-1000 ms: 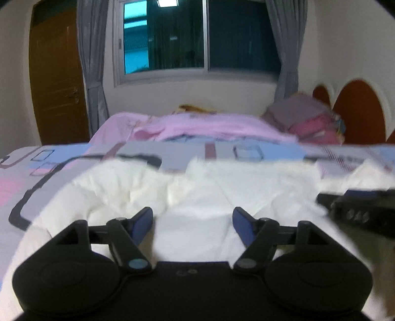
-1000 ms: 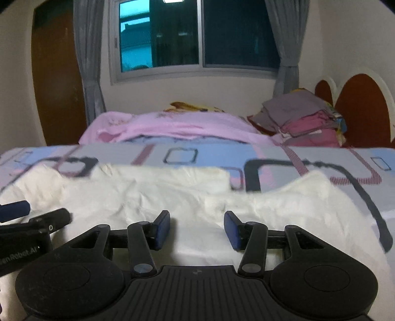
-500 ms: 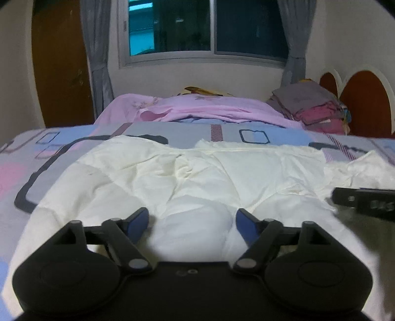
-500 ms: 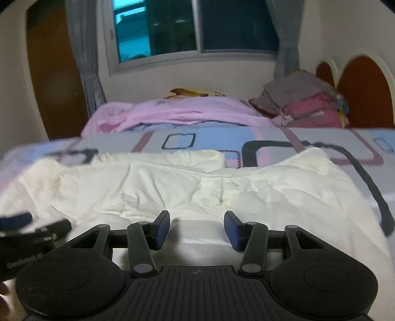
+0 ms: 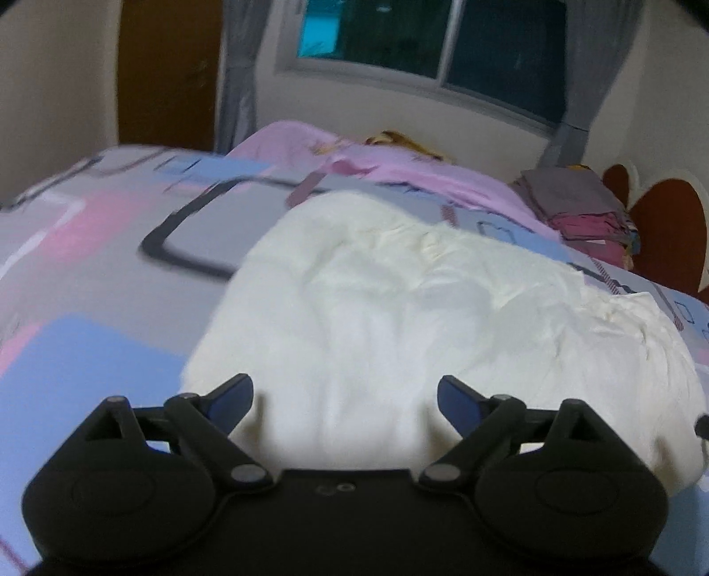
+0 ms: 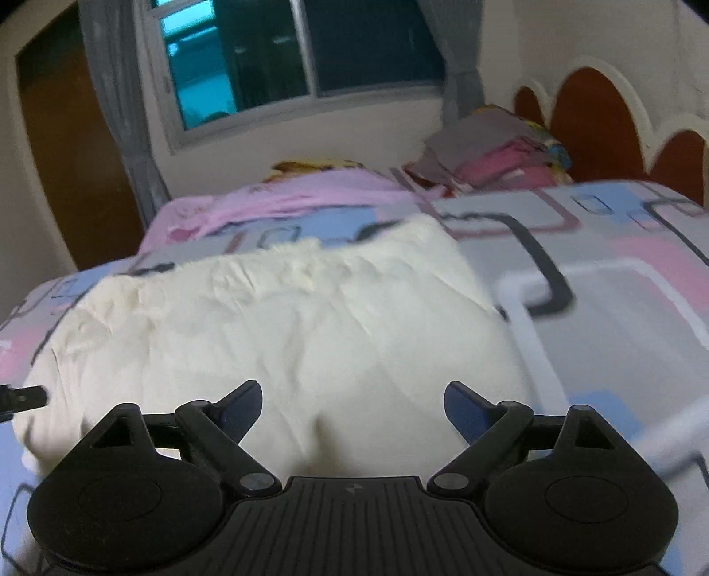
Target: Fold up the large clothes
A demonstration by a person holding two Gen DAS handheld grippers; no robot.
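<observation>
Bed cover [image 5: 88,274]: grey, pink and blue, printed with dark rounded rectangles; it carries everything else on the bed.
Pink blanket [image 6: 301,195]: bunched along the far edge of the bed, beyond the garment and apart from it.
Yellow item [image 6: 319,166]: partly visible behind the pink blanket; too blurred to identify.
Stacked clothes [image 6: 496,150]: grey on top, magenta below, at the far right corner beside the headboard [image 6: 589,115].
Window [image 5: 425,40]: dark panes, grey curtains on both sides.
Door [image 5: 168,71]: brown, far left.
Obstructions: nothing lies on the garment; no object stands between either gripper and the cloth.
Cream garment [image 5: 399,319]: lies spread and wrinkled on the bed cover, directly ahead of both grippers; its near edge reaches under both sets of fingers.
Long axis: runs across the bed, left to right in both views. Which end is collar or hem cannot be determined.
Far edge: gathered and puckered, facing the pink blanket.
Left gripper [image 5: 344,396]: jaws have just been opening and stand wide apart; the blue pads [image 5: 232,394] sit over the garment's left near corner, with cloth visible between them but not pinched.
Right gripper [image 6: 352,403]: jaws have just been opening and stand wide apart over the garment's right near part; nothing is clamped.
Left gripper tip, right wrist view [image 6: 22,398]: shows at the left border, beside the garment's left end.
</observation>
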